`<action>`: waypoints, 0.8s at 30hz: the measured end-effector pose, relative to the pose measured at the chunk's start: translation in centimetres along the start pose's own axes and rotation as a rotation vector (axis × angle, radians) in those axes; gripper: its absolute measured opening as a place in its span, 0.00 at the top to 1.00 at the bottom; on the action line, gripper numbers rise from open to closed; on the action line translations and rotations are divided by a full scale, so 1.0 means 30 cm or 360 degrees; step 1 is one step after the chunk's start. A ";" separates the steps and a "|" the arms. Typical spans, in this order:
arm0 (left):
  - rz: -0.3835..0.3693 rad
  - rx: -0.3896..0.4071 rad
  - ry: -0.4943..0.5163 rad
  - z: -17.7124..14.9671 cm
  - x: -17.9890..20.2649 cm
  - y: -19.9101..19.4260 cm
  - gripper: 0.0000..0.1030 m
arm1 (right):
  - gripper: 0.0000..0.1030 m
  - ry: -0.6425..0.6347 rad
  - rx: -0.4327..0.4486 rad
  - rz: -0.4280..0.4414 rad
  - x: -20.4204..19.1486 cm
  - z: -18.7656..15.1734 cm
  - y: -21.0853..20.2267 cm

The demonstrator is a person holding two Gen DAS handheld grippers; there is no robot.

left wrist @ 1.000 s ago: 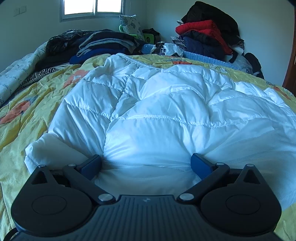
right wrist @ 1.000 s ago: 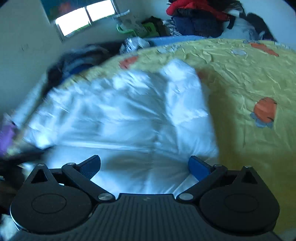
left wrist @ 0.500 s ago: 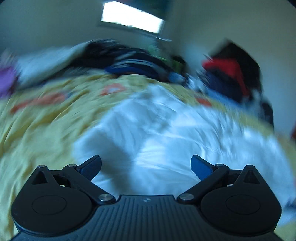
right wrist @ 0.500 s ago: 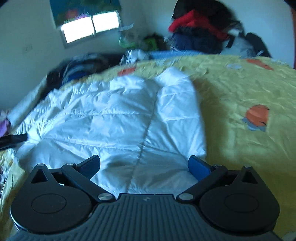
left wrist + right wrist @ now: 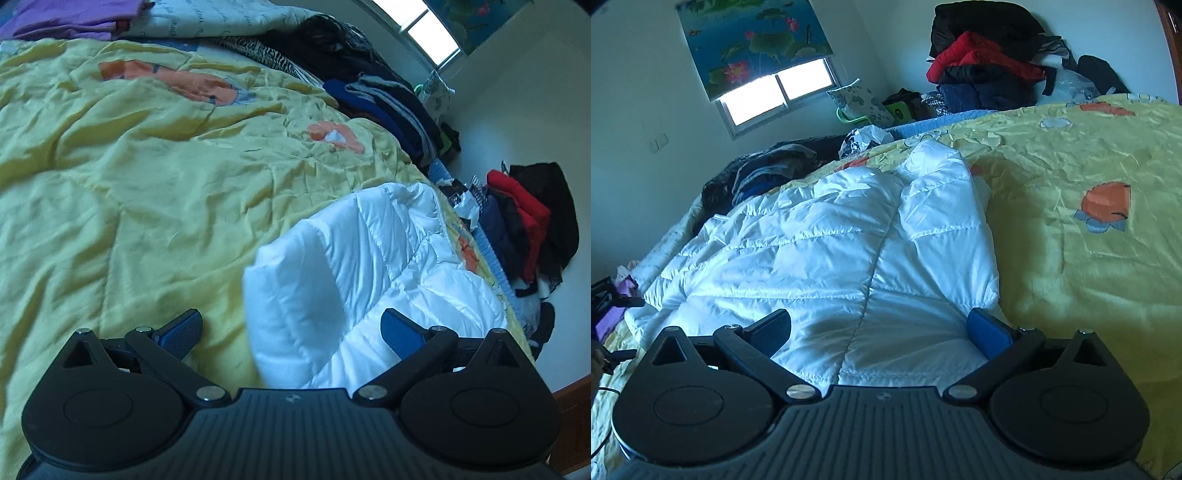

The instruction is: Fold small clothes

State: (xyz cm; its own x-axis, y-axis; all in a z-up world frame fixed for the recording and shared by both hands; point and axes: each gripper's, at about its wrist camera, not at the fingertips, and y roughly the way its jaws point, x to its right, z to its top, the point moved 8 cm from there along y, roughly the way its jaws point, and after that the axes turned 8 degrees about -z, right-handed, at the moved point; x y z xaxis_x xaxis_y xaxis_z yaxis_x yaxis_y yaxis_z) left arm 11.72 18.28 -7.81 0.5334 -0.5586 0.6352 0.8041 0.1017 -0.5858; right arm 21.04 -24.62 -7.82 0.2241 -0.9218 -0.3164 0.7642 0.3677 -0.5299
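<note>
White puffer jacket (image 5: 849,251) flat on yellow bedspread (image 5: 1089,277).
Left gripper (image 5: 291,328) and right gripper (image 5: 882,328) both spread wide, holding nothing, at jacket's edge.

The left gripper (image 5: 290,330) and right gripper (image 5: 880,332) look alike: a matte black ribbed body, two rounded black discs beside it, angled black arms fixed with silver screws, and blue fingers (image 5: 989,334). A small pale mark sits at the ribbed body's top edge
</note>
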 end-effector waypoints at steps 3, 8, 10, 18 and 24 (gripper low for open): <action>0.0044 0.0009 0.0047 0.009 0.019 0.025 0.08 | 0.03 0.0016 0.0002 0.0011 0.004 0.001 -0.003; 0.0105 -0.0019 0.0093 0.007 0.036 0.050 0.71 | 0.01 0.0156 -0.0043 -0.0018 -0.009 0.039 -0.036; 0.0128 -0.0015 0.0168 0.008 0.058 0.042 0.76 | 0.01 0.0318 -0.0032 0.0133 -0.042 0.107 -0.066; 0.0129 0.0043 0.0406 0.021 0.173 -0.005 0.86 | 0.01 -0.0281 -0.0132 0.0539 -0.451 0.326 0.061; 0.0039 0.0068 0.0492 0.029 0.253 -0.066 0.86 | 0.01 -0.0647 -0.0305 0.0451 -0.672 0.285 0.360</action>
State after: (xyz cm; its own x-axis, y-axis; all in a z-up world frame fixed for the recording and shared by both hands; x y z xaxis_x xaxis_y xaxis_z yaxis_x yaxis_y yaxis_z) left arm 14.40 14.56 -1.39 0.4529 -0.7789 0.4338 0.8058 0.1494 -0.5731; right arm 29.94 -3.13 -0.45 0.6512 -0.7424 -0.1573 0.5242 0.5899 -0.6142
